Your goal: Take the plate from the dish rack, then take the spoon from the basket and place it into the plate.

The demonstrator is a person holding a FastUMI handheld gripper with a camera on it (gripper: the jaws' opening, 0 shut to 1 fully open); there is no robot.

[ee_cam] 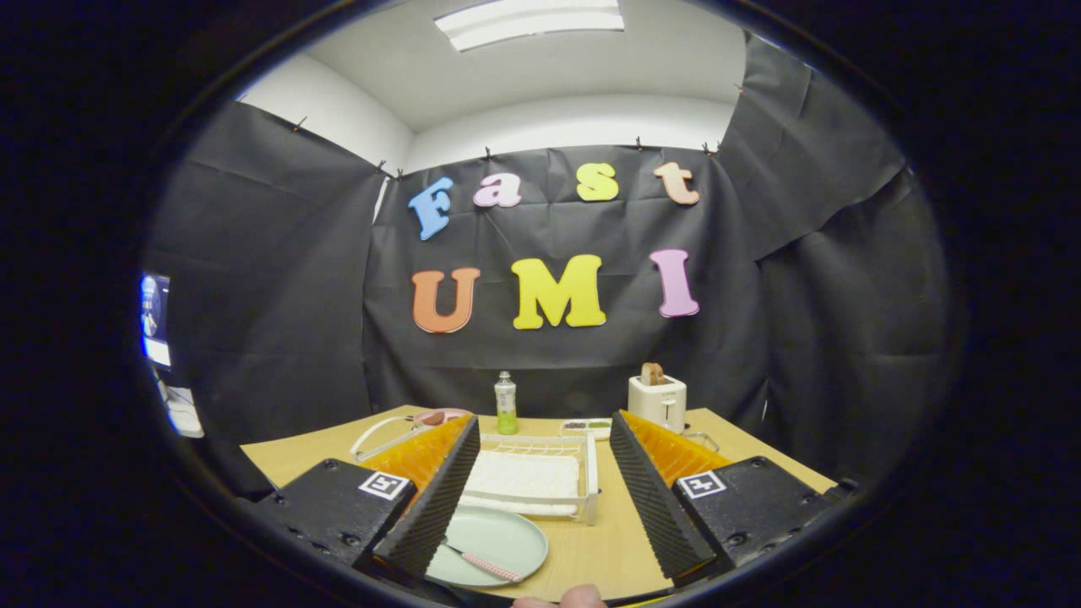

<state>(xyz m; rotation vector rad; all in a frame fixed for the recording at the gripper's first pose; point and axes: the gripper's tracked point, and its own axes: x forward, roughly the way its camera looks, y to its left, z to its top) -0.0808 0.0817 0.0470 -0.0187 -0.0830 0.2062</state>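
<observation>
The gripper [540, 515] hangs wide apart and empty above the table [591, 549], the spoon [481, 564] already lying on the plate [498, 540] near the rack [532, 477], so both steps look done and only withdrawal remains.

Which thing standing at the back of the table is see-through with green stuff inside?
The bottle, beyond the claw, whose fingers are open. It is tall, clear, with green liquid at its bottom. The toaster beside it is white and boxy, with bread poking out.
</observation>
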